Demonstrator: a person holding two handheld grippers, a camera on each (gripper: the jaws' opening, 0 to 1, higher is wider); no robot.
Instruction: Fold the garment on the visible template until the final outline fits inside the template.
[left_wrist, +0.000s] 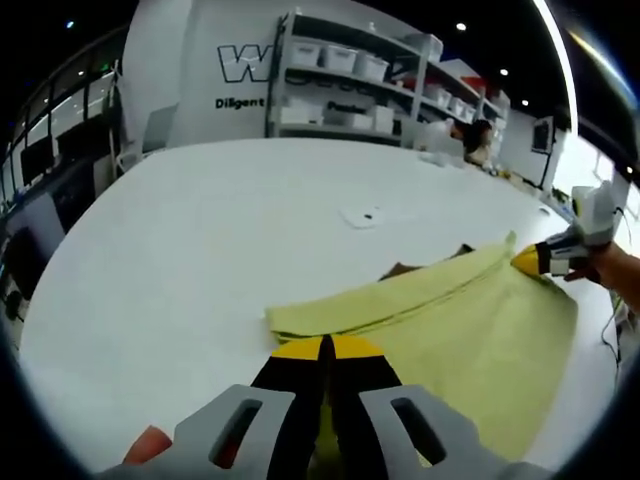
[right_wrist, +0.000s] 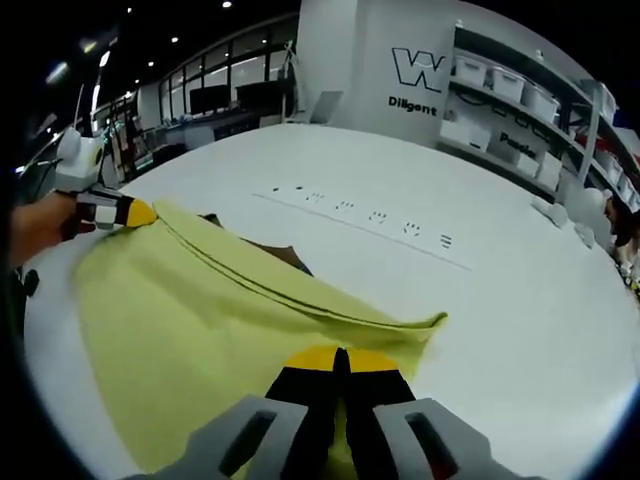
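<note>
On a white tabletop (left_wrist: 200, 250), both claws, left claw (left_wrist: 326, 350) and right claw (right_wrist: 340, 360), pinch the yellow garment's (right_wrist: 180, 340) edge mid-fold; next, lay it flat over the brown template (right_wrist: 275, 250).

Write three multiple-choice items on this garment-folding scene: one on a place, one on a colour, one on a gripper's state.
1. Where does the brown template show?
A. on top of the garment
B. peeking out beyond the garment's folded edge
C. on the shelves

2. What colour is the garment?
A. yellow-green
B. blue
C. red

3. How does the left gripper stand?
A. wide open above the table
B. shut on the garment
C. shut on a white box

Answers: 1 B, brown shows past the fold in both views. 2 A, the cloth is pale yellow-green. 3 B, its yellow tips meet with cloth between them; the right gripper stands likewise.
</note>
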